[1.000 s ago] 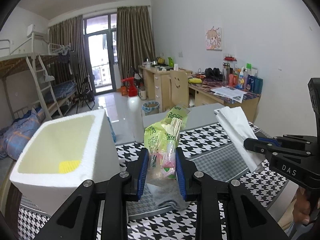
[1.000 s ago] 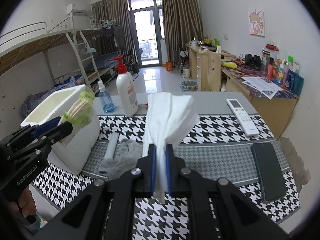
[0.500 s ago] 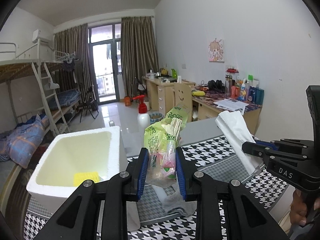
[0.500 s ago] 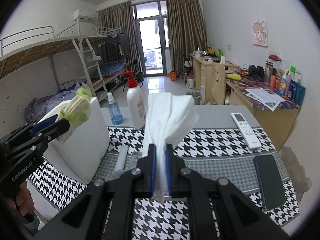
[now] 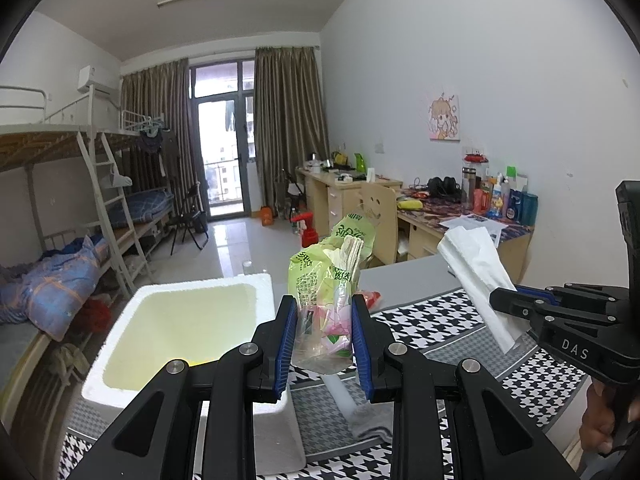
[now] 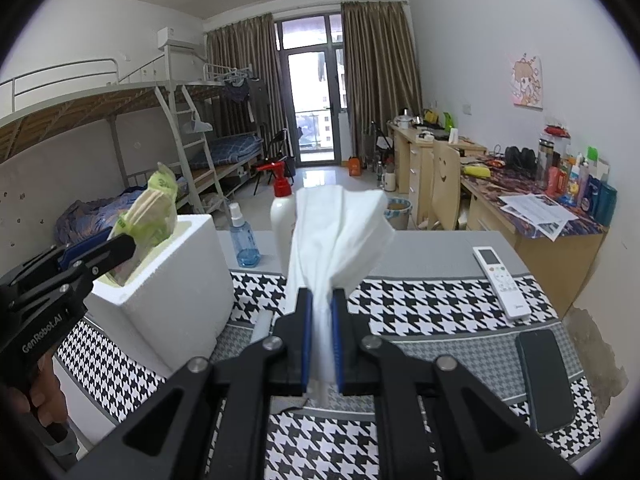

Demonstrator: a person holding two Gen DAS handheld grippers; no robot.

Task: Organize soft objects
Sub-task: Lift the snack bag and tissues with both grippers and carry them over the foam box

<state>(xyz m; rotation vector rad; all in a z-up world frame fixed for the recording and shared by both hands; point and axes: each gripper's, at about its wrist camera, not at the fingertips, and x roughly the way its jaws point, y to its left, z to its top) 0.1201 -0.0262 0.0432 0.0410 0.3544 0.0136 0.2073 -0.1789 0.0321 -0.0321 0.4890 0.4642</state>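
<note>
My left gripper [image 5: 324, 312] is shut on a green and clear plastic packet [image 5: 326, 276] of soft items, held up above the table beside the white foam box [image 5: 180, 320]. The same packet [image 6: 150, 210] shows at the left of the right wrist view, over the box [image 6: 168, 292]. My right gripper [image 6: 320, 320] is shut on a bunch of white tissue [image 6: 338, 232] that stands up from its blue pads. That tissue [image 5: 476, 268] appears at the right of the left wrist view. A grey sock [image 5: 372, 420] lies on the checked cloth below.
A white pump bottle [image 6: 280, 208] and a blue spray bottle [image 6: 244, 240] stand behind the box. A white remote [image 6: 500, 276] and a black phone [image 6: 546, 376] lie at the right of the houndstooth tablecloth [image 6: 420, 304]. A person's hand [image 5: 600, 428] holds the right handle.
Both grippers have risen a little with their loads still held. In the left wrist view the foam box has slid lower and nearer the centre, showing more of its inside.
</note>
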